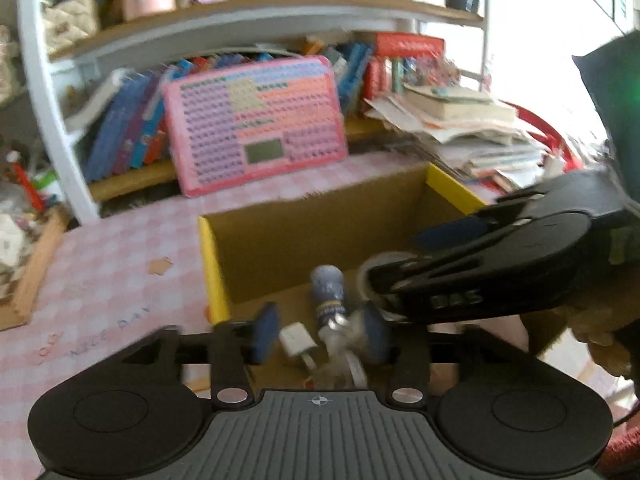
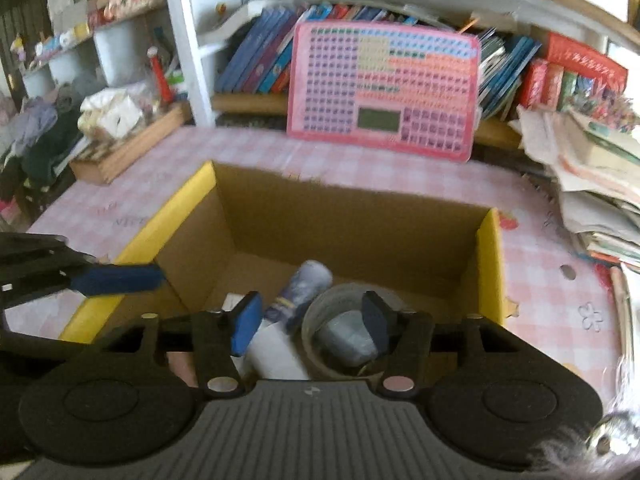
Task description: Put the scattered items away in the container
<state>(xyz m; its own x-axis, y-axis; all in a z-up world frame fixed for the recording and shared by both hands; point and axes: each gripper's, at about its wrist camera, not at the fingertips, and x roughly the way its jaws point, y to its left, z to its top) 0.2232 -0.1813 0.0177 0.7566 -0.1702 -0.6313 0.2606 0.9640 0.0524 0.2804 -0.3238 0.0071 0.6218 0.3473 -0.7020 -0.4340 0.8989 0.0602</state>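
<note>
A cardboard box with yellow side edges [image 1: 208, 264] [image 2: 490, 264] stands on the pink checked table. Inside lie a blue-labelled bottle [image 1: 329, 294] [image 2: 306, 286], a white charger plug [image 1: 298, 340], a clear tape roll [image 2: 340, 332] and a white box [image 2: 274, 350]. My left gripper [image 1: 320, 336] is open just over the box's near part, with clear plastic packaging [image 1: 344, 354] lying between its pads. My right gripper [image 2: 310, 322] is open above the tape roll. It shows as a black body [image 1: 500, 272] at the right of the left wrist view.
A pink keyboard toy [image 1: 256, 124] [image 2: 384, 88] leans against a bookshelf behind the box. A pile of books and papers [image 1: 472, 132] [image 2: 592, 184] lies at the right. A wooden tray of clutter [image 2: 120, 140] stands at the left.
</note>
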